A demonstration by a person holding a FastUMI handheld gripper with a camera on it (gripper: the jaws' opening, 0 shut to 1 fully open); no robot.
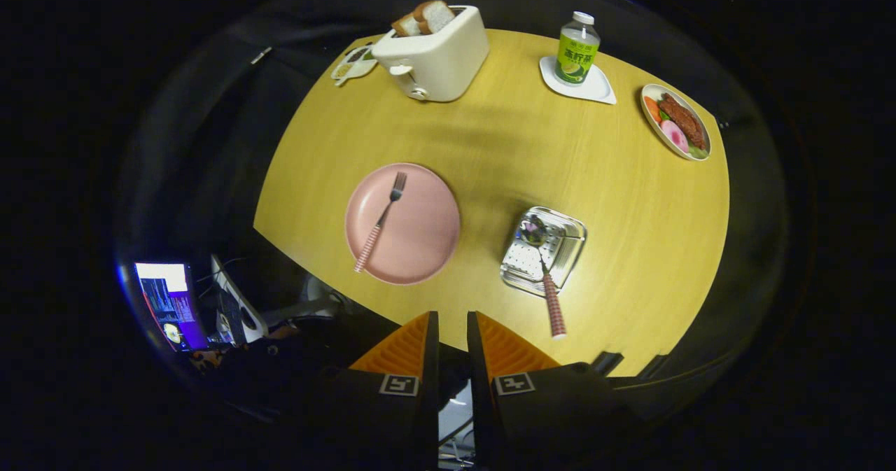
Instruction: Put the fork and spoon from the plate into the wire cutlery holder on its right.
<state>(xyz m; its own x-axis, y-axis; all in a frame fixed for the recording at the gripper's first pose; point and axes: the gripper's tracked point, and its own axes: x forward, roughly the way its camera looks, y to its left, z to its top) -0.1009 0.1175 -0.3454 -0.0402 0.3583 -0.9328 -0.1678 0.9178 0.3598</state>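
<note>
From high above the desk [490, 156], the tongs [452, 331] hang nearly closed with only a thin gap, holding nothing. The spoon [544, 268] already leans in the wire cutlery holder [570, 236]. The fork [381, 220] lies on the pink plate [427, 240]. I think it is best to come down over the striped handle and pinch its middle. The green bottle [577, 50] has writing, too small to read.

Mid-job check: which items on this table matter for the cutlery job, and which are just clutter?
Job items: fork on the pink plate; spoon already in the wire cutlery holder; hand-held gripper, nearly closed, holding nothing, hovering short of the table.

Clutter: toaster with bread, bottle on its coaster, food plate, small dish.
</note>
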